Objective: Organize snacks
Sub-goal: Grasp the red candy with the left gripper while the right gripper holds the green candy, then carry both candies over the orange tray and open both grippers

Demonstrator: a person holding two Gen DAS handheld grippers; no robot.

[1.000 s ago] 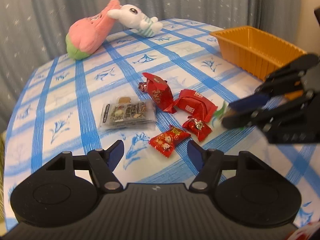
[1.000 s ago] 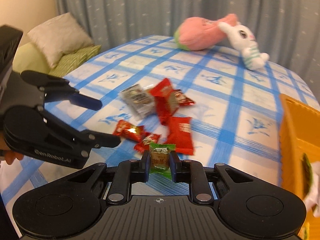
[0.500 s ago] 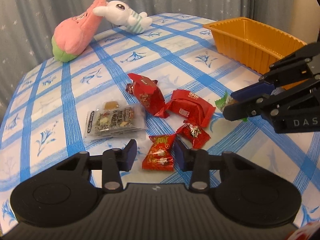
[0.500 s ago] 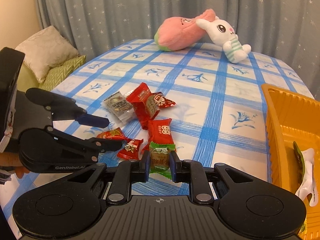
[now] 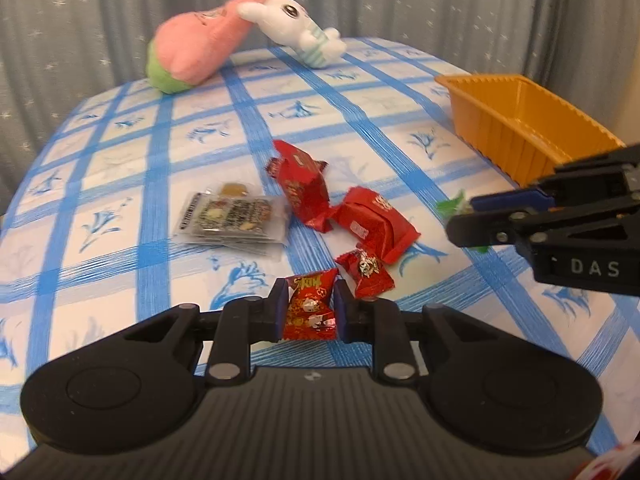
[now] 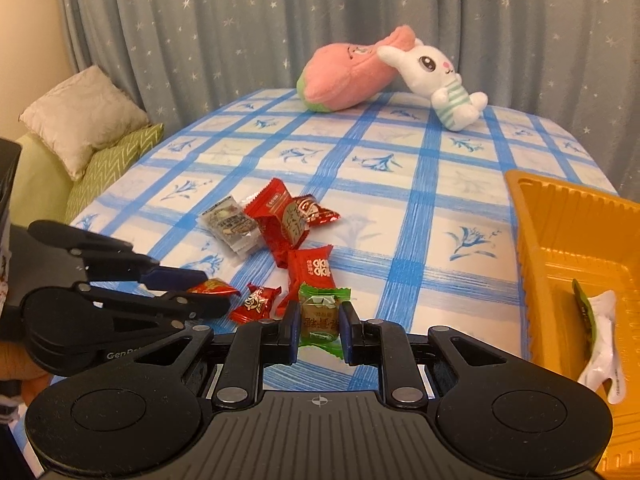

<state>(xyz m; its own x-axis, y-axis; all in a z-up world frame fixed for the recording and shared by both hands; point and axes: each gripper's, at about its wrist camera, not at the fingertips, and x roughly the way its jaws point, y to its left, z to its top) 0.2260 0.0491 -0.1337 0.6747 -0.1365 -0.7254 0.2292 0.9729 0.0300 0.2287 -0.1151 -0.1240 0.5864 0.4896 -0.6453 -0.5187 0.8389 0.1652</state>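
Pinching a small red foil candy packet with gold print (image 5: 309,307) between its two blue-padded fingers, the left gripper (image 5: 308,308) has its jaws pressed against the wrapper's flanks, which bow slightly inward — a side grip that suits so thin and crinkly a thing, judging by how the packet stands up between the pads. The right gripper (image 6: 320,320) does the same with a green-edged candy with a brown printed centre (image 6: 322,317), jaws closed on its middle so the twisted green ends stick out above and below. Both pieces sit low over the blue-and-white checked tablecloth (image 5: 120,184), near the loose heap from which they seem to be drawn: a clear flat packet of mixed nuts (image 5: 234,222), two larger red pillow-shaped packs (image 5: 304,186) (image 5: 376,224) lying against each other, and a little red sweet (image 5: 364,274) just beside the left gripper's load. The orange ribbed plastic tray (image 6: 576,240) stands off to the right of the heap, and in the right wrist view it already holds a white-and-green wrapper (image 6: 600,332); it is probably the destination, which would explain why each gripper carries one piece. A pink-and-green plush (image 6: 344,76) and a white rabbit plush (image 6: 436,76) lean together at the far edge, well apart from the work.
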